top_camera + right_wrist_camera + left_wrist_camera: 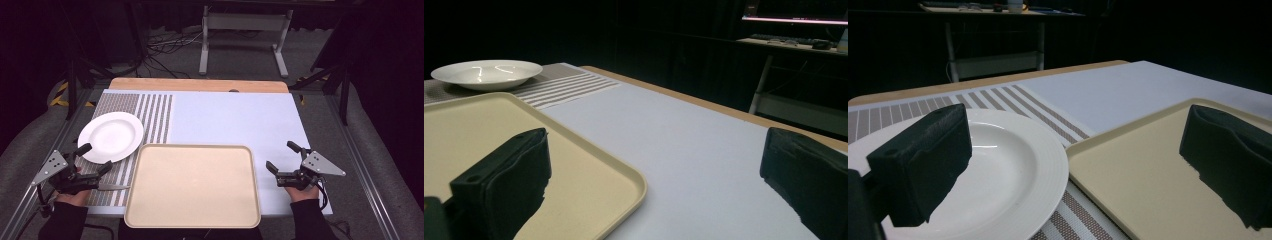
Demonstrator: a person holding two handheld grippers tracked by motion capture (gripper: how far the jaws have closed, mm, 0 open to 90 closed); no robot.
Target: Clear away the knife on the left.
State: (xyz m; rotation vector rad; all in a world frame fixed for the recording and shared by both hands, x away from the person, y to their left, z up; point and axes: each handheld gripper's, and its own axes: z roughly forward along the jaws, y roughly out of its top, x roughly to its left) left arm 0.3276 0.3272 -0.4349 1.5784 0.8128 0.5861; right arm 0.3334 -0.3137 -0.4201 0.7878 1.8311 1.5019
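A white plate rests on a striped placemat at the left. A big beige tray with nothing on it lies at the table's near edge. My left gripper hovers open just near of the plate, left of the tray. In the left gripper view the left gripper has its jaws wide apart, framing the plate and the tray's corner. My right gripper is open right of the tray. In the right gripper view the right gripper holds nothing, with the tray and plate beyond.
A thin metal blade, like a knife, lies on the striped placemat by my left hand. A pale mat covers the middle and right of the table. The wooden table edge runs along the back, and a metal stand rises behind it.
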